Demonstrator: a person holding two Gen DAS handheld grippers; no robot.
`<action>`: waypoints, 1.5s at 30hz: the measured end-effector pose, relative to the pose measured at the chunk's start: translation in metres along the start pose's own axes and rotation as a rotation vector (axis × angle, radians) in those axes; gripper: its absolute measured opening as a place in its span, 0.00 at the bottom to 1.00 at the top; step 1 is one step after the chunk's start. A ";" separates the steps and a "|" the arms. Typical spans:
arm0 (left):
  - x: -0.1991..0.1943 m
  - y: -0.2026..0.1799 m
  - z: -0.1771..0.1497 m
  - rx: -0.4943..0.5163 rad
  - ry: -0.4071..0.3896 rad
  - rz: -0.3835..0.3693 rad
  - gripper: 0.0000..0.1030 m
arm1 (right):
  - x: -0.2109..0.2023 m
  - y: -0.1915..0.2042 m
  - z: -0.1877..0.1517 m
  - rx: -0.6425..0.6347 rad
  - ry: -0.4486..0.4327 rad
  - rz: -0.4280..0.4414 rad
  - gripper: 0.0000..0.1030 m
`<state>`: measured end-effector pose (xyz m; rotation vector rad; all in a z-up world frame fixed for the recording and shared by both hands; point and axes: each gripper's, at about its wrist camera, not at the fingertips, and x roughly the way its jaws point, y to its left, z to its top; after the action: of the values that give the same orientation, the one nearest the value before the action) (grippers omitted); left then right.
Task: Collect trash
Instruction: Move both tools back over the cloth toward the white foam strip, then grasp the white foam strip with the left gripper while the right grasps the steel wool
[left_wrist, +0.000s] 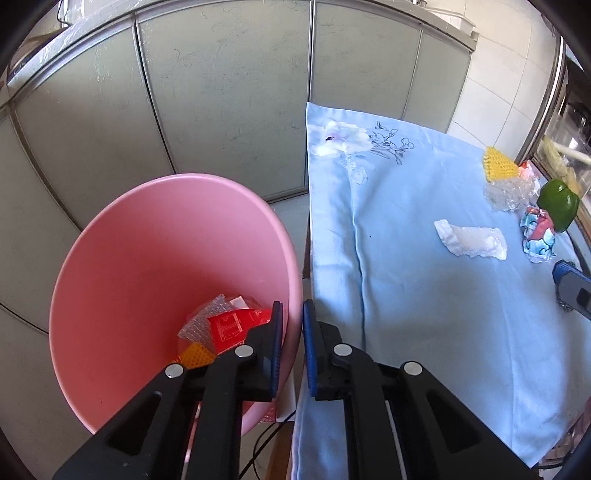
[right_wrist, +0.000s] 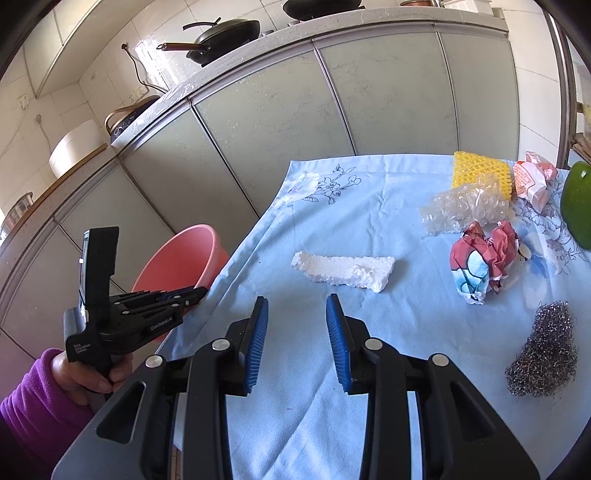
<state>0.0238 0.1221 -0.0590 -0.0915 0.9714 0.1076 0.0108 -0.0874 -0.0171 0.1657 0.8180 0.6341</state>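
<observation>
My left gripper (left_wrist: 291, 306) hangs over the near rim of a pink bin (left_wrist: 147, 258), its jaws a narrow gap apart with nothing between them. At the bin's bottom lie a red wrapper (left_wrist: 229, 326), bubble wrap and a yellow mesh scrap. My right gripper (right_wrist: 297, 301) stands open and empty above the blue tablecloth (right_wrist: 406, 332), just short of a white foam piece (right_wrist: 343, 271). Farther right lie a crumpled coloured wrapper (right_wrist: 480, 258), clear bubble wrap (right_wrist: 461, 210), a yellow mesh sponge (right_wrist: 480, 171) and an orange-white wrapper (right_wrist: 532, 181).
A steel-wool pad (right_wrist: 543, 350) and a green pepper (right_wrist: 578, 203) rest at the table's right side. Grey cabinet doors (right_wrist: 295, 110) run behind the table and bin, with pans on the counter above. A hand in a purple sleeve (right_wrist: 33, 398) holds the left gripper.
</observation>
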 end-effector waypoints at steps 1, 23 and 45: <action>0.001 0.001 0.000 0.002 0.006 -0.009 0.10 | 0.000 0.000 0.000 0.000 0.001 -0.001 0.32; -0.054 -0.077 0.024 0.119 -0.105 -0.228 0.25 | -0.038 -0.029 -0.014 0.000 -0.024 -0.131 0.32; 0.057 -0.098 0.056 -0.002 0.014 -0.205 0.32 | -0.089 -0.134 -0.023 0.221 -0.052 -0.340 0.42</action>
<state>0.1146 0.0344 -0.0716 -0.1929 0.9707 -0.0809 0.0105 -0.2500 -0.0268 0.2362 0.8411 0.2178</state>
